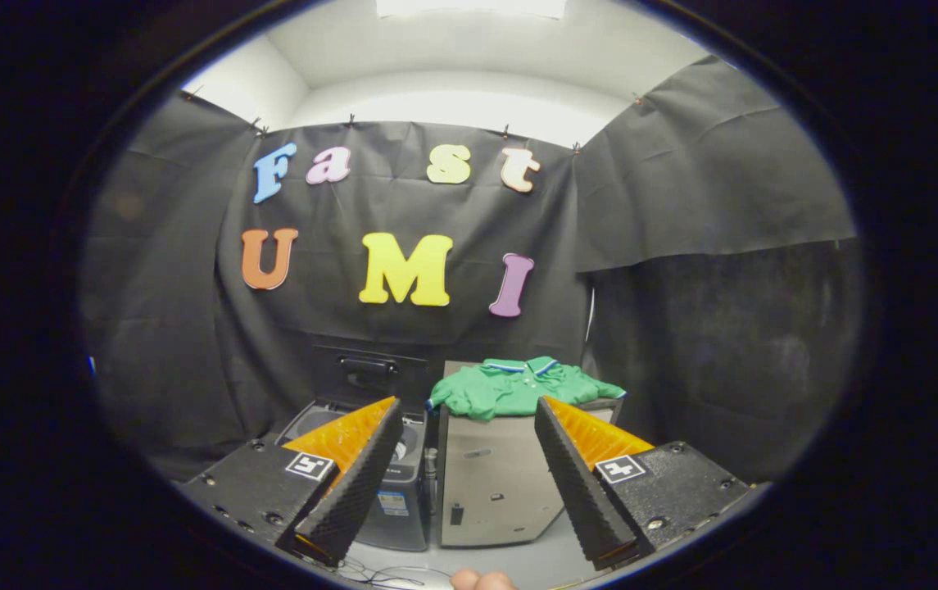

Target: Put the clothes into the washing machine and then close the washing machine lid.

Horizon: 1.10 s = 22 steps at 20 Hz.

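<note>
1. The gripper (469, 459) stands wide open with nothing between its ridged fingers (354, 483), well short of the goods, probably lined up for a reach.
2. The green shirt (518, 387), soft and crumpled with a striped collar, lies heaped on a boxy grey cabinet (493, 483) beyond the fingers, far and slightly right, its top serving as the surface.
3. The washing machine (391, 492) sits just left of the cabinet, its dark lid (366, 373) raised upright, presumably ready to receive the shirt.

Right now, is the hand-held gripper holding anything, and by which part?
Nothing. The hand-held gripper is open, fingers spread with nothing between them; the green polo shirt lies beyond them on the metal cabinet, untouched.
</note>
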### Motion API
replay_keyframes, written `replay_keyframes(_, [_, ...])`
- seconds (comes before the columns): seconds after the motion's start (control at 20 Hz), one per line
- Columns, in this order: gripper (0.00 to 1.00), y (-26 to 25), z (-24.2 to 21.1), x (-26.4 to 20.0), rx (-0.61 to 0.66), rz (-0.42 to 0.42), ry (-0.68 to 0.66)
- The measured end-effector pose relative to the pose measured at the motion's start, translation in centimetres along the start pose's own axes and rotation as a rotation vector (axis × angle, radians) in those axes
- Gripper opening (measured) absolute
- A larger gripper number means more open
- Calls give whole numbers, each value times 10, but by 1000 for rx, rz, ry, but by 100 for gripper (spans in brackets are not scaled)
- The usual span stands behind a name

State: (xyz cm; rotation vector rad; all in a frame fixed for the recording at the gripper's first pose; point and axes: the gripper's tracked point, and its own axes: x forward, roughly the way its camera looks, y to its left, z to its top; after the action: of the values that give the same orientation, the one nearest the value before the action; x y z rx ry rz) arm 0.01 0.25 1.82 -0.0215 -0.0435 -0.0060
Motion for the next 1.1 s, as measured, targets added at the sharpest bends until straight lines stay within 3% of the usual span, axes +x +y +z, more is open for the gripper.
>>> replay_keyframes(0.7, [100, 3, 2, -6, -7, -8, -12])
replay_keyframes(1.1, [100, -15, 20, 26, 6, -32, 4])
